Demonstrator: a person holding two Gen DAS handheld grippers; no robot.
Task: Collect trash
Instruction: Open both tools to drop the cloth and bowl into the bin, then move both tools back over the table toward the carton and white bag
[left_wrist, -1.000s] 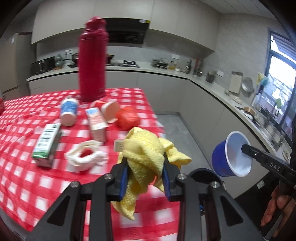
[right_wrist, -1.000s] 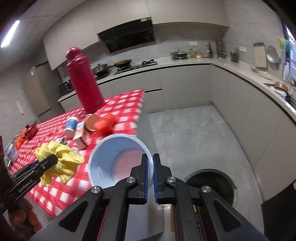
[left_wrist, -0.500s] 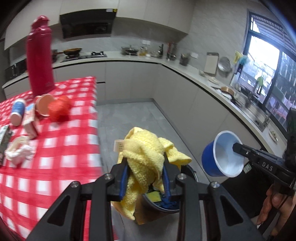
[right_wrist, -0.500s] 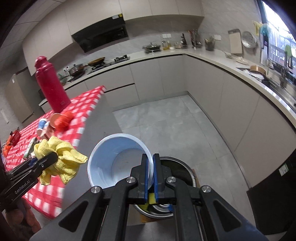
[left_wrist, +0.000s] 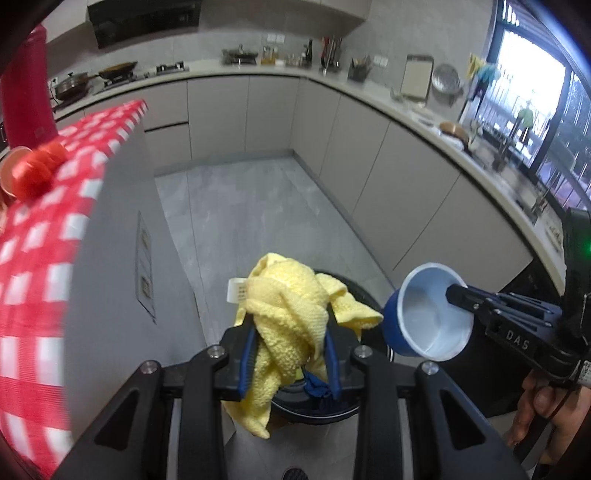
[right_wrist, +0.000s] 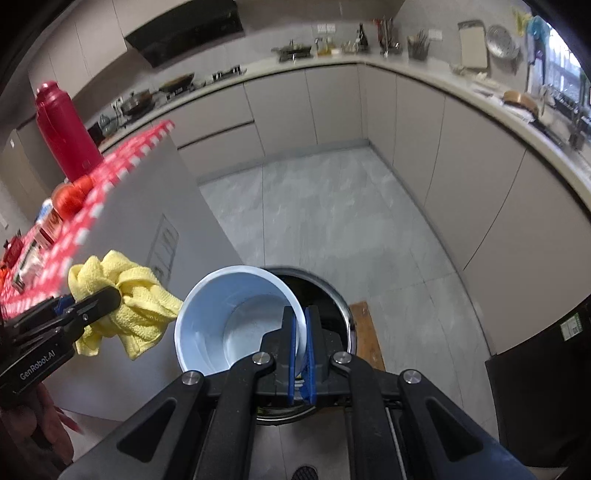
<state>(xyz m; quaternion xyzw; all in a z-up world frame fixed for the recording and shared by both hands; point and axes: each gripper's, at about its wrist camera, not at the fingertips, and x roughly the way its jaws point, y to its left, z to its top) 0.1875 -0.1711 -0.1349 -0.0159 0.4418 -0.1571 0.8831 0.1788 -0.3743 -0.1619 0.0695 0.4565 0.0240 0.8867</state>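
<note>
**Both my grippers over the bin, each with one piece of trash**

Left wrist view: my left gripper (left_wrist: 290, 356) is clenched on the yellow cloth (left_wrist: 291, 317). The blue pads press the bunched middle of it, and loose ends hang down below the jaws and out to the right. Under the cloth I see the dark round bin (left_wrist: 317, 400) on the floor, with something blue already lying in it. On the right, my right gripper (left_wrist: 456, 293) pinches the wall of the blue cup (left_wrist: 424, 314), whose mouth is tilted toward this camera. The table (left_wrist: 40, 229) with the red checked cover is at the left, with a red ball (left_wrist: 35, 173) near its edge.

Right wrist view: my right gripper (right_wrist: 301, 334) is closed on the rim of the cup (right_wrist: 229, 321), one finger inside and one outside. The cup is just in front of the bin's (right_wrist: 334, 299) opening and covers part of it. The left gripper (right_wrist: 107, 299) holds the cloth (right_wrist: 129, 306) beside the cup, a little to the left of the bin mouth. More items remain on the table (right_wrist: 110, 184), beside the red flask (right_wrist: 66, 129).

I judge the step to be the drop. Next, both loads must be over the opening; the cloth seems to need a small move toward the bin. Then I release the jaws. The cloth may cling to a pad.
</note>
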